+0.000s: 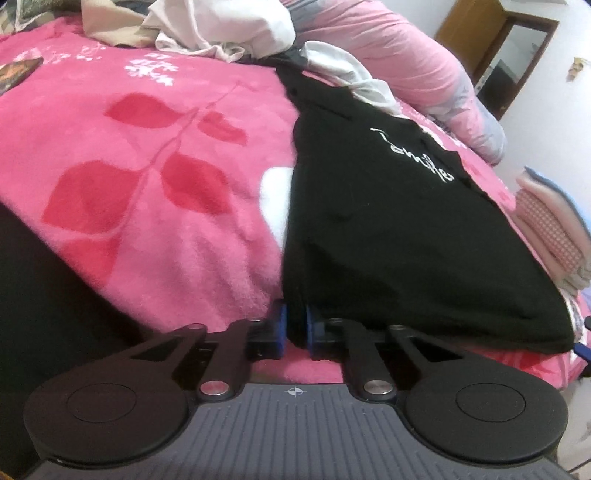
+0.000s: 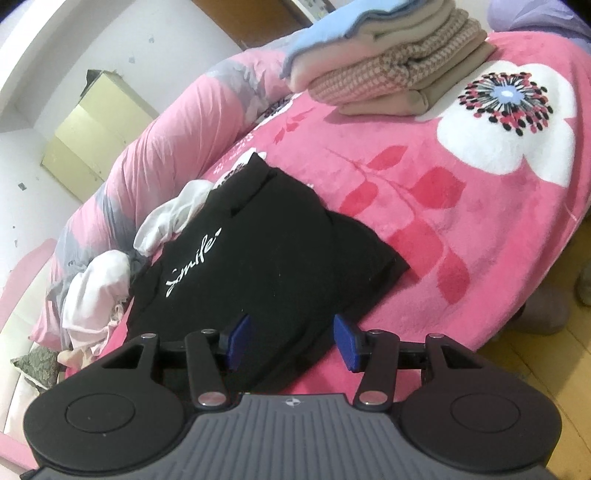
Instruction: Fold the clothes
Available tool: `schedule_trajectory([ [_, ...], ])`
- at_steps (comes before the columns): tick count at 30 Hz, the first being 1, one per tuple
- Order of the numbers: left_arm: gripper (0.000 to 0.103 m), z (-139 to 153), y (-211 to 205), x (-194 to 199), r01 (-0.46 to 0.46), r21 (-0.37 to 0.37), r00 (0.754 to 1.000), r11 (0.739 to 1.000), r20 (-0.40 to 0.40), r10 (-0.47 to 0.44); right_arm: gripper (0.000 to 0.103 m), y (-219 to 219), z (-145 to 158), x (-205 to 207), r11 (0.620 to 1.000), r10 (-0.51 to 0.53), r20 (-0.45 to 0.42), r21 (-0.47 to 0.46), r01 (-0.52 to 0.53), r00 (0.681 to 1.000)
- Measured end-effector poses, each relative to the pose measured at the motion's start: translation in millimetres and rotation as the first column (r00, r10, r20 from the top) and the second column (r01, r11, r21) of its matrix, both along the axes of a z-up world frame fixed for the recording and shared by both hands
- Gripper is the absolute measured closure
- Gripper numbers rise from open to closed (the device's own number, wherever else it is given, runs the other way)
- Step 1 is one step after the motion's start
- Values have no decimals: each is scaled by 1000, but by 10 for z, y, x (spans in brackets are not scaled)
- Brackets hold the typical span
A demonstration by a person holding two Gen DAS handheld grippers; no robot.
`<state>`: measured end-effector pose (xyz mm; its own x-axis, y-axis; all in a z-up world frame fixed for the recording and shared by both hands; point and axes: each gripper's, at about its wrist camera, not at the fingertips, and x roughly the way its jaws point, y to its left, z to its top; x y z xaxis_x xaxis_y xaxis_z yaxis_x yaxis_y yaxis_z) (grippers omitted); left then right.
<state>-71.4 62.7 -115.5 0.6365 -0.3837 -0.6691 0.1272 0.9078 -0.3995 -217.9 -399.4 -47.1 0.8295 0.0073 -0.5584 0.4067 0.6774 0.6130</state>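
A black T-shirt (image 1: 399, 229) with white script lettering lies on the pink flowered blanket (image 1: 129, 155). My left gripper (image 1: 294, 332) is shut on the shirt's near hem corner; the cloth runs between its blue pads (image 1: 281, 325). In the right wrist view the same shirt (image 2: 266, 258) lies partly folded, and my right gripper (image 2: 291, 343) is open, its blue pads (image 2: 345, 343) spread on either side of the shirt's near edge, gripping nothing.
A stack of folded clothes (image 2: 391, 66) sits on the blanket (image 2: 480, 229) beyond the shirt. A heap of unfolded white and beige garments (image 1: 207, 29) lies at the far side. A rolled pink quilt (image 2: 155, 166) runs along the back. The bed edge and wooden floor (image 2: 576, 369) are at right.
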Motion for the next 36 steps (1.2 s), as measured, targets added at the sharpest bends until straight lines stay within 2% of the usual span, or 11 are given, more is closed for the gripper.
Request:
schedule_trajectory([
  [4,99,68,106,-61,-2,-35,1000,999,-15,2,50,-60,40,-80,999,-30,3,-14,30,1000],
  [9,98,68,93,-45,41,-13,999,999,-10,-42,50,-236,12,-180,996,-87,10,-8,87,996],
  [11,94,68,83,-34,48,-8,999,999,-4,-48,50,-312,24,-191,995,-95,26,-5,96,995],
  [13,78,68,74,-30,36,17,999,999,9,-37,50,-393,55,-148,995,-94,27,-17,94,995],
  [17,67,77,75,-65,31,42,999,999,31,-32,47,-564,104,47,996,-69,17,-58,70,997],
  [18,61,80,77,-73,30,42,999,999,36,-31,46,-612,100,112,997,-55,18,-60,56,998],
  [21,46,99,64,-98,30,53,997,998,63,-33,46,-743,28,281,1000,-12,16,-16,12,1000],
  [25,37,106,21,-120,37,87,994,996,100,-46,46,-855,-129,443,996,46,1,70,-46,999],
  [26,36,100,14,-121,38,89,993,995,106,-47,46,-894,-202,440,993,36,-10,115,-34,999],
  [31,35,66,-2,-80,52,91,993,994,106,-62,46,-1045,-496,190,942,-4,46,334,-11,999],
  [36,35,58,-11,-54,67,104,992,992,100,-77,46,-1001,-527,130,924,-2,83,382,-30,997],
])
